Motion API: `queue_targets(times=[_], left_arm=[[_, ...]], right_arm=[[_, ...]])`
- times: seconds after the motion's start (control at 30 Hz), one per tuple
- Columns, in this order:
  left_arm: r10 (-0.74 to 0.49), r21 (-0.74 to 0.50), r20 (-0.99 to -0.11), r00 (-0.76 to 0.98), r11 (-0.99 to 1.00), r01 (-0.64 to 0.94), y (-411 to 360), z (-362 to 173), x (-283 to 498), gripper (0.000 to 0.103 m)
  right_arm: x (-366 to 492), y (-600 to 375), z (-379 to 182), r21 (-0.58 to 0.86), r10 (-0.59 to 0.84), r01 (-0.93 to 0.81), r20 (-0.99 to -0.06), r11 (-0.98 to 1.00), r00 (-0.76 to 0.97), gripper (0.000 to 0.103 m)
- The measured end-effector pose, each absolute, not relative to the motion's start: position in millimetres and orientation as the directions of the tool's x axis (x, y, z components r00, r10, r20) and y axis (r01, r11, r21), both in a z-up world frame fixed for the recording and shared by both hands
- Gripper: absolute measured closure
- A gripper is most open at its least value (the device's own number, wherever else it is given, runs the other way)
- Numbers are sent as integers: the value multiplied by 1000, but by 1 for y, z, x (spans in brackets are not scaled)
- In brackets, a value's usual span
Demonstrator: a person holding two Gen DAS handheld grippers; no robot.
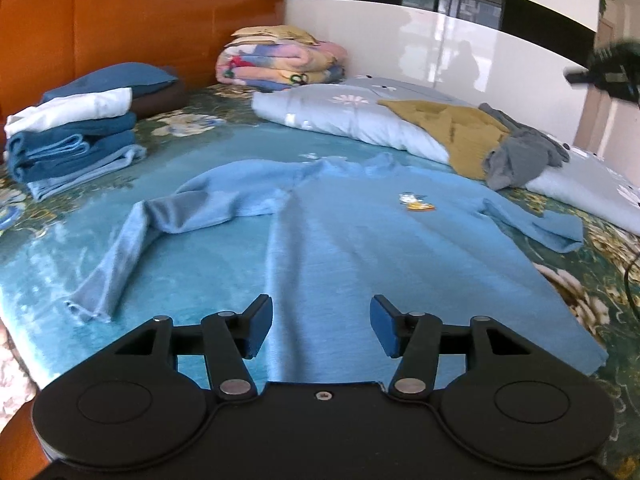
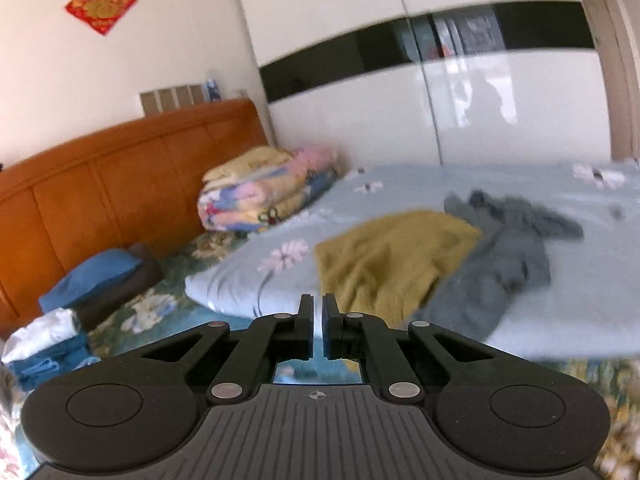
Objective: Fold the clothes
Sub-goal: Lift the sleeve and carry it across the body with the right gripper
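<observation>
Left wrist view: light blue shirt (image 1: pixel 360 240) spread flat on the teal bed cover (image 1: pixel 192 264), left gripper (image 1: pixel 321 326) above its near hem with jaws apart and nothing between the blue pads.

Right wrist view: right gripper (image 2: pixel 318 330) has its jaws drawn together, empty, and is aimed toward the mustard garment (image 2: pixel 392 264) and the grey garment (image 2: pixel 504 264), which lie touching on the pale floral duvet (image 2: pixel 248 284). One shirt sleeve is bent back across the body on the left; the other sleeve lies out to the right. A cartoon patch (image 1: pixel 416 202) marks the chest. A stack of folded clothes (image 1: pixel 72 148) sits at the left, near the wooden headboard (image 1: pixel 132 28).
</observation>
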State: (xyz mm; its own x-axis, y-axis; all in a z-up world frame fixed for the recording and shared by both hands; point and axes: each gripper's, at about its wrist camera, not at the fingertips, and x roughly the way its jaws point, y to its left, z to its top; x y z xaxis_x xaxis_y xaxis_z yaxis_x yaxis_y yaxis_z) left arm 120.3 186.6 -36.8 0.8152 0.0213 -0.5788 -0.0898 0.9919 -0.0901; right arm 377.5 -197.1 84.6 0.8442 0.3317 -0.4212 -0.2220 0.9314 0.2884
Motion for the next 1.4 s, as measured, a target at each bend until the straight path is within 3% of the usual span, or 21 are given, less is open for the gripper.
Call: queue_targets(times=[0.2,0.33,0.47,0.6,0.7,0.73,0.8,0.9,1.1,1.4], left_arm=[[17,-135,-594,804,984,-121,198,-44,125,47],[2,-144,-601,799,983,-110,194,-47,127,46],[-3,-141,-605,796,985,-103,192,-49,126,46],[-5,-149,-618,786,983,-110,194,-54,130,45],[-10,-151,-624,781,983,-108,193,-57,133,45],[-11,-155,-624,781,982,-109,193,-58,134,45],[-13,-161,-624,781,981,-113,194,-58,134,45],[-14,-169,-623,782,979,-117,196,-59,134,45],[-8,-191,-613,790,972,-139,203,-58,128,45],[27,-231,-577,817,953,-195,226,-48,112,45]], right_arm=[[375,-228,9,253,206,-52,-633,966,746,97],[381,-224,-36,248,196,-10,-737,969,647,91],[385,-201,-51,112,113,-44,-752,993,650,66],[388,-173,-62,-94,15,-129,-750,987,661,66],[392,-171,-71,-134,-21,-125,-760,983,649,69],[393,-174,-73,-119,-22,-110,-768,987,640,72],[395,-183,-74,-78,-17,-69,-776,995,631,93],[395,-201,-68,14,9,3,-762,1000,647,100],[394,-213,-18,164,77,41,-652,986,754,101],[402,-148,66,268,278,-169,-451,949,848,101]])
